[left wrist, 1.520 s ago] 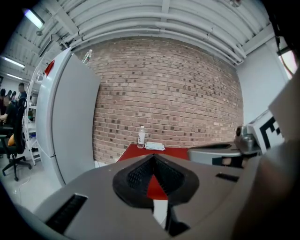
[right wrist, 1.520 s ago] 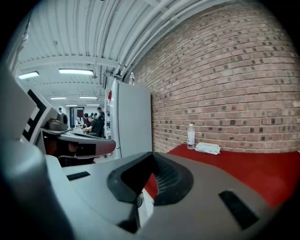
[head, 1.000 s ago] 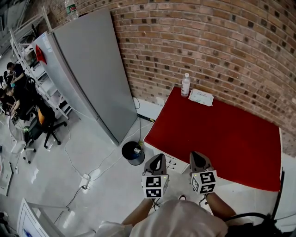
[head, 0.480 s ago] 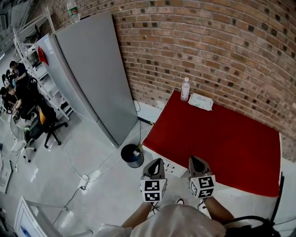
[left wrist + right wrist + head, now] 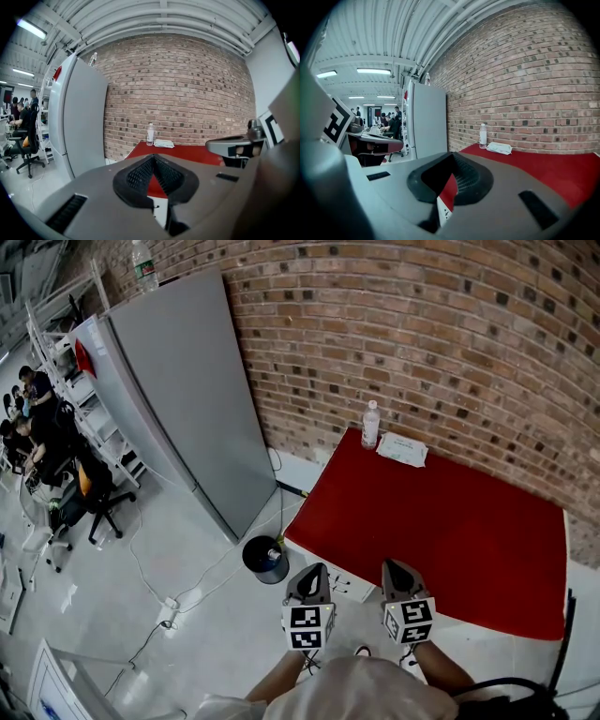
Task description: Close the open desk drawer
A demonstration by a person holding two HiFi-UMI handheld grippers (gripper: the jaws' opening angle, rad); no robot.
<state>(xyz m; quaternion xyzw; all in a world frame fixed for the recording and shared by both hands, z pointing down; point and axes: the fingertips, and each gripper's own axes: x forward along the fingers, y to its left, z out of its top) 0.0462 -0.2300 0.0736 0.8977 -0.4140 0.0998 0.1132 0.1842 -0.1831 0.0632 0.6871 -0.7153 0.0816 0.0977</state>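
Before red desk point(image 5: 450, 521), left gripper point(image 5: 313, 573) and right gripper point(image 5: 394, 570) both closed, empty; bottle point(image 5: 371, 424) label unreadable

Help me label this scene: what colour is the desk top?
The desk top is plain red, seen best in the head view.

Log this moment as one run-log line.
left gripper: shut, empty | right gripper: shut, empty | pose: side by side near red desk front edge | far corner: bottle, white pack | drawer: not discernible
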